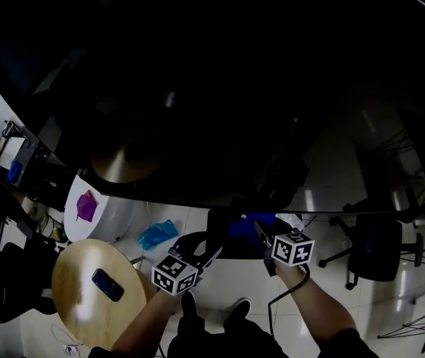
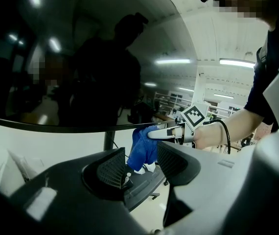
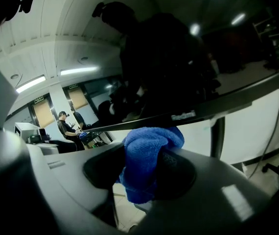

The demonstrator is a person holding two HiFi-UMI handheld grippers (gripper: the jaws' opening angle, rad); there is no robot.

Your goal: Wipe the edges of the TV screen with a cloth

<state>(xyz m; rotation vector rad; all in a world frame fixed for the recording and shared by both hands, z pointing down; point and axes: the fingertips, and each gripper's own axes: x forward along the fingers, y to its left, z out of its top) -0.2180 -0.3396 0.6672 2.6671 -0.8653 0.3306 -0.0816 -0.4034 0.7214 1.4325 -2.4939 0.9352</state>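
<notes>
Head view, from the left: a round wooden surface (image 1: 78, 274) sits at the lower left with a dark phone (image 1: 108, 284) lying on it. Just beyond it a white object (image 1: 104, 211) carries a purple thing (image 1: 86, 206). A crumpled teal item (image 1: 156, 234) lies on the pale floor (image 1: 216, 286) beside that. The dark TV screen (image 1: 220, 88) fills the whole upper part of the picture, its lower edge running across above both hands. Under that edge the left claw (image 1: 200, 246) points up toward the screen, its marker cube (image 1: 175, 273) nearest the camera. In the left gripper view the left claw (image 2: 140, 166) has its jaws standing apart at a middling width, with nothing pressed between the pads. Through the gap the blue cloth (image 2: 142, 151) shows farther off, hanging from the right claw (image 2: 155, 132). Just to the right in the head view, the blue cloth (image 1: 248, 224) sits at the tip of the right claw (image 1: 261, 231), right up at the screen's lower edge. The right gripper view shows the right claw (image 3: 147, 166) clamped on the bunched blue cloth (image 3: 149, 148), whose top meets the underside of the screen's bottom bezel (image 3: 198, 112); whether it presses there I cannot tell. Farther right a black office chair (image 1: 373, 248) stands on the floor, well apart from the hands
</notes>
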